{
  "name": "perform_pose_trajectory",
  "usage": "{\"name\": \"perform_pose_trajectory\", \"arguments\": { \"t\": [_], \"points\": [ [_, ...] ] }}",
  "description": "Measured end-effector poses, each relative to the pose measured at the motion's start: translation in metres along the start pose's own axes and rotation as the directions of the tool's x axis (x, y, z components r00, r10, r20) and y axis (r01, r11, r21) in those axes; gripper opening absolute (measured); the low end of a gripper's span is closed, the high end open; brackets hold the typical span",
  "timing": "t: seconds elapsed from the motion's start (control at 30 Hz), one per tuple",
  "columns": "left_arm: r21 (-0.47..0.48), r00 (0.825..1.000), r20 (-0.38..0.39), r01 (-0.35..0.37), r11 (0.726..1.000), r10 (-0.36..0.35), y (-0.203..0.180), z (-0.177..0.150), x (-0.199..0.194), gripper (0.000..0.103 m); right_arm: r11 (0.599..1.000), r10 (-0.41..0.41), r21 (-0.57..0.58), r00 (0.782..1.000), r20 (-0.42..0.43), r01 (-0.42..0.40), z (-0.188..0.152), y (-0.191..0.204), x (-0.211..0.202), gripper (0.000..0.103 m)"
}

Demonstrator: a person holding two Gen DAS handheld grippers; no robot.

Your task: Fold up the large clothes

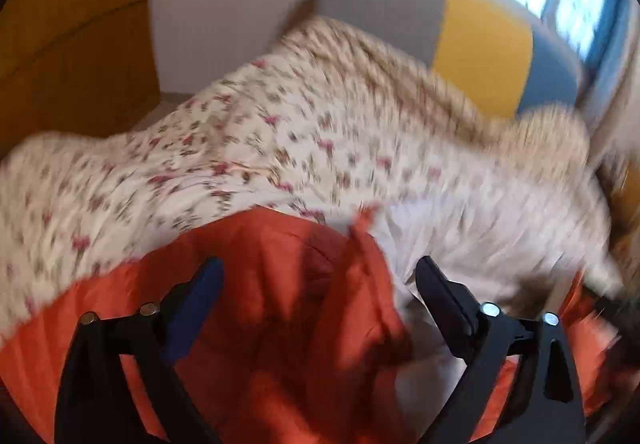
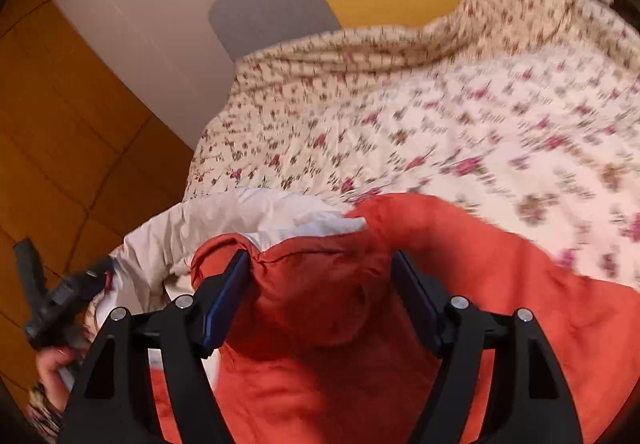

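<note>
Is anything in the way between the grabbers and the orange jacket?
No, nothing visible. The orange jacket lies right between the open fingers of the right gripper, and the left gripper hangs open directly over it too.

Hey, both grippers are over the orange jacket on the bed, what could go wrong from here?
1. Both the left gripper and right gripper are open over the bunched orange jacket; closing now may pinch several layers.
2. The white lining is folded outward, so a fold could trap it unevenly.
3. The floral bedspread lies just beneath and might get caught too.
</note>
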State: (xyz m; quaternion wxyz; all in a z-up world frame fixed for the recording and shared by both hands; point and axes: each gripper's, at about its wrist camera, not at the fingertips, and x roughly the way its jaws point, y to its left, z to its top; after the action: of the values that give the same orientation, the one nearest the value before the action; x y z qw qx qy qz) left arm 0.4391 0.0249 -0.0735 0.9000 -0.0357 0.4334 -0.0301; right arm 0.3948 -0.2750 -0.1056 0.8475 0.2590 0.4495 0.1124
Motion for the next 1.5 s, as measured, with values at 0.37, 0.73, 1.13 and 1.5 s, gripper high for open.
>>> {"name": "perform_pose_trajectory", "arguments": {
  "t": [0.37, 0.73, 1.13, 1.5],
  "points": [
    [0.043, 0.988, 0.140, 0.053, 0.998, -0.059, 0.031, -0.063, -0.040, 0.023, 0.812, -0.056, -0.554, 0.968, 0.244, 0.187, -0.062, 0.028, -0.056, 0.018],
    [-0.125, 0.990, 0.053, 0.138, 0.983, -0.133, 0.087, -0.108, -0.037, 0.033, 0.860, -0.253, -0.437, 0.964, 0.081, 0.263, -0.095, -0.049, -0.045, 0.037],
    [-0.121, 0.940, 0.338, -0.001, 0.993, 0.042, 0.043, -0.073, -0.126, 0.062, 0.948, -0.115, -0.256, 0.953, 0.279, 0.189, -0.031, 0.016, -0.091, 0.039],
    [0.259, 0.998, 0.053, 0.025, 0.966, -0.040, -0.062, -0.086, -0.006, 0.063, 0.849, -0.193, -0.479, 0.974, 0.117, 0.225, -0.114, 0.035, -0.003, 0.034]
  ]
}}
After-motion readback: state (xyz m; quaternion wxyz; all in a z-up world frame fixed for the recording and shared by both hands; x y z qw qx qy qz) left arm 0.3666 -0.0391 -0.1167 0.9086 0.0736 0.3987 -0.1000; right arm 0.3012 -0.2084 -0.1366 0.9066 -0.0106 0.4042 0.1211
